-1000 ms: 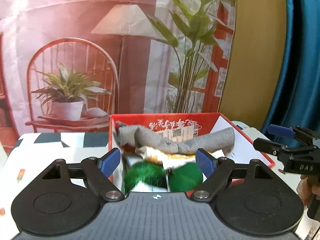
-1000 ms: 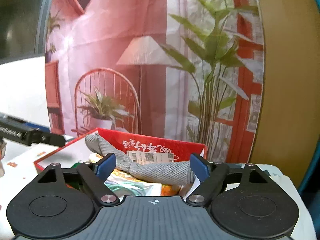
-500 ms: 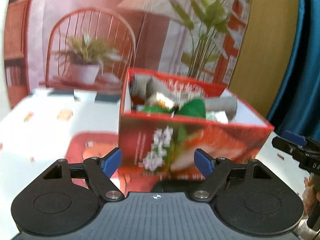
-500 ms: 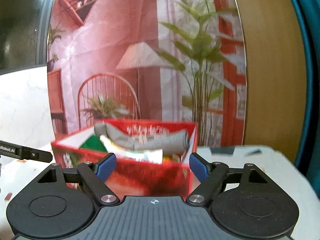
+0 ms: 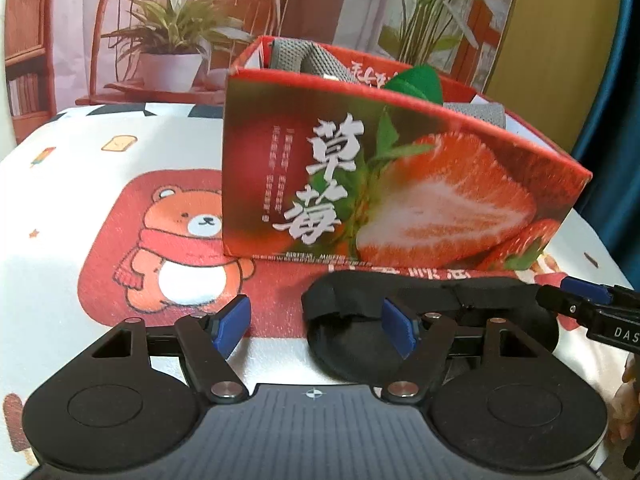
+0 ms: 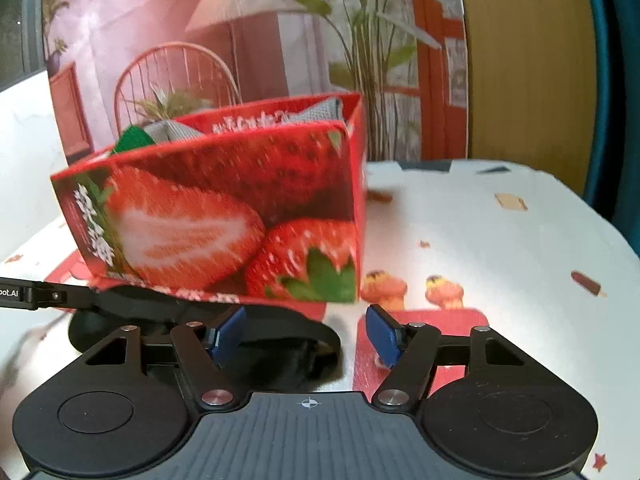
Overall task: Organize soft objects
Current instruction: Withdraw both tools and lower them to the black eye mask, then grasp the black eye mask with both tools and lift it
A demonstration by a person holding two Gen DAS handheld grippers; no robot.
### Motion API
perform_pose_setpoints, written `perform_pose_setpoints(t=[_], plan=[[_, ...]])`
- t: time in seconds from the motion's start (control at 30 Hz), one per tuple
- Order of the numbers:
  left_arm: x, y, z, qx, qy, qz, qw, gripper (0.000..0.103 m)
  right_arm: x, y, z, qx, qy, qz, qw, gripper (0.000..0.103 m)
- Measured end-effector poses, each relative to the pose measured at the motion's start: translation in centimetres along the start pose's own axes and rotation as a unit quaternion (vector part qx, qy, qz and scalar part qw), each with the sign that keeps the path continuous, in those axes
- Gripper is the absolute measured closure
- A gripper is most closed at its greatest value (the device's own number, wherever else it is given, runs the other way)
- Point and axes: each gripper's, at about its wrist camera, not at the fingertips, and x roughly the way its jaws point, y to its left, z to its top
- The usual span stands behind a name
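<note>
**Both grippers low over the black eye mask**

In the left wrist view, our left gripper point(image 5: 316, 330) is closing, the black eye mask point(image 5: 348, 344) lying at its right finger, centre frame, before the strawberry box point(image 5: 400, 184). In the right wrist view, our right gripper point(image 6: 308, 334) is closing too, nothing pinched, the mask's end by its left finger.

The strawberry box point(image 5: 400, 184) bears large white characters "草莓" on its front wall. The right gripper point(image 5: 600, 312) arm reads "DAS". The left gripper point(image 6: 40, 294) arm reads "pot.AI".
</note>
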Motion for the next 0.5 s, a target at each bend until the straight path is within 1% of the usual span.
perform_pose_setpoints(t=[0.27,0.5], plan=[[0.4,-0.3,-0.4,0.007,0.003,0.010,0.9999,0.030,0.8,-0.1,-0.2,0.004,0.029,0.000,1.000,0.046],[0.3,-0.6,-0.8,0.015,0.001,0.017,0.9997,0.036,1.2,0.3,-0.3,-0.002,0.045,0.006,0.999,0.048]])
